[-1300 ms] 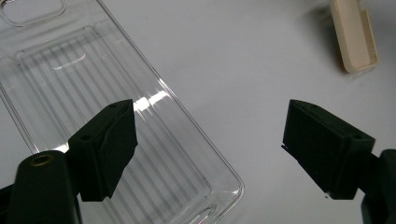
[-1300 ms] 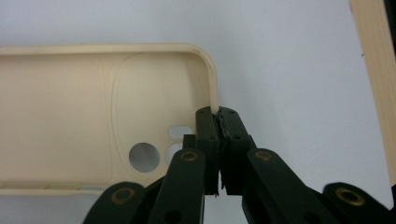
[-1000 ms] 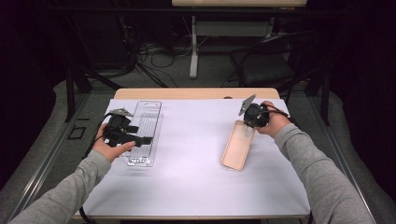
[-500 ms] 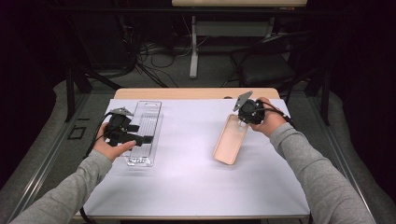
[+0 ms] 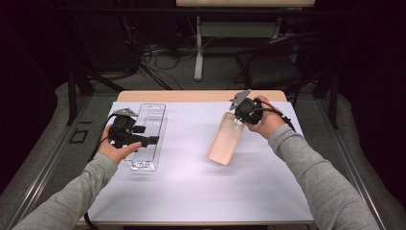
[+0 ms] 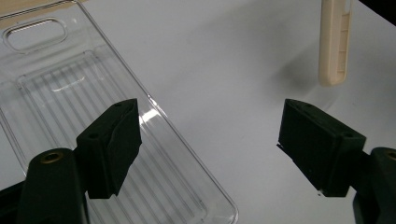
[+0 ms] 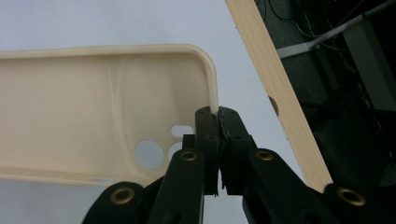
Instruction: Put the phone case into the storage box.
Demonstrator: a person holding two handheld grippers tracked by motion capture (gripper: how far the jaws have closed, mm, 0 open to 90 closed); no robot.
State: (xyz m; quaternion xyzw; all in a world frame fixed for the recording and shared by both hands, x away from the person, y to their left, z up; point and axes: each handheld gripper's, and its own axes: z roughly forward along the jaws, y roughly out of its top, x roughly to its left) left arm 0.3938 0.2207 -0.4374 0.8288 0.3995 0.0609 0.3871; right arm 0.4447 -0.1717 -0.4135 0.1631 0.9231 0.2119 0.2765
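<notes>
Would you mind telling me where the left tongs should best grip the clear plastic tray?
Probably the clear plastic tray's long right wall, from above: it lies flat, so only the thin raised rim fits between the open left tongs, which hover there.

Grey sleeves [image 5: 67, 201]; each black tool [image 5: 128, 134] has 2 jaws, brass-ringed screw holes, a trailing cable.

one cream phone case [image 5: 228, 139], one clear tray [image 5: 148, 136]

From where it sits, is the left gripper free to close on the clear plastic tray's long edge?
Probably yes. The left gripper is open over the clear ribbed plastic tray, one jaw above it, the other over bare white table cover. Nothing lies between them; the beige phone case hangs well away.
</notes>
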